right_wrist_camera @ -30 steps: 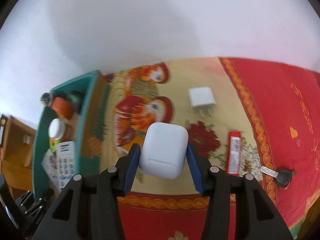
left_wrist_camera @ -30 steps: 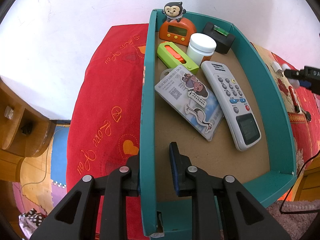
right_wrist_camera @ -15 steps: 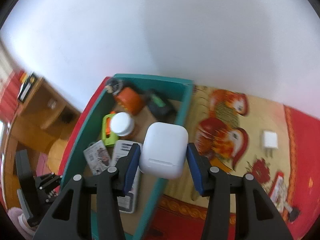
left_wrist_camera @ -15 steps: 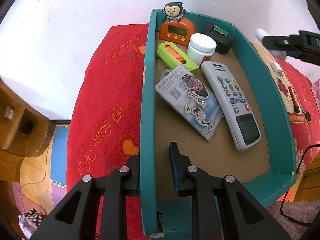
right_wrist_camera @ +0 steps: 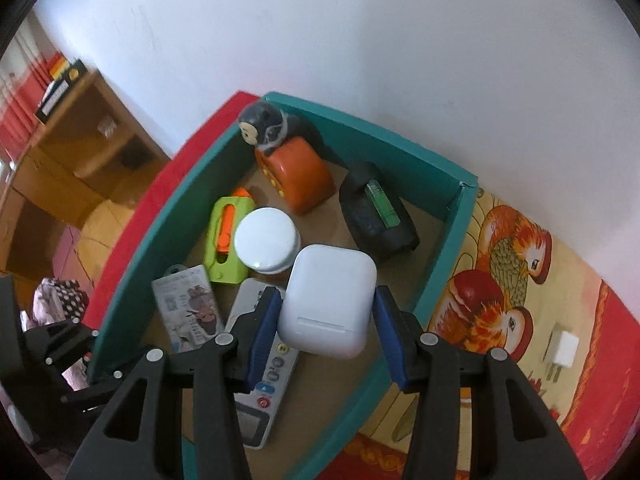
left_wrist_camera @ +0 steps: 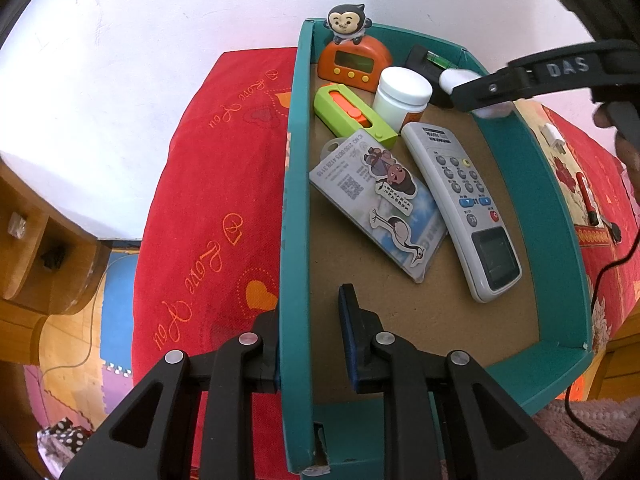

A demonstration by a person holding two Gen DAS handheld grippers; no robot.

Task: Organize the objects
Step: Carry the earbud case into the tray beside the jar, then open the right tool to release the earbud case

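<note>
Inside the box, below the right tongs: remote beneath them, jar ahead-left, timer beyond, charger outside, right.

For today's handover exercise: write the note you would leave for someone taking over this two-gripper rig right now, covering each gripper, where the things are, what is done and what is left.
Left gripper: shut on the near left wall of the teal box, steadying it.
Right gripper: shut on the white earbud case, held above the box interior, not yet set down.
In the box: monkey timer, white jar, green utility knife, black level, card holder, remote.
Left: place the case in the box; white charger plug lies outside on the cloth, as does a red pen-like item.
</note>
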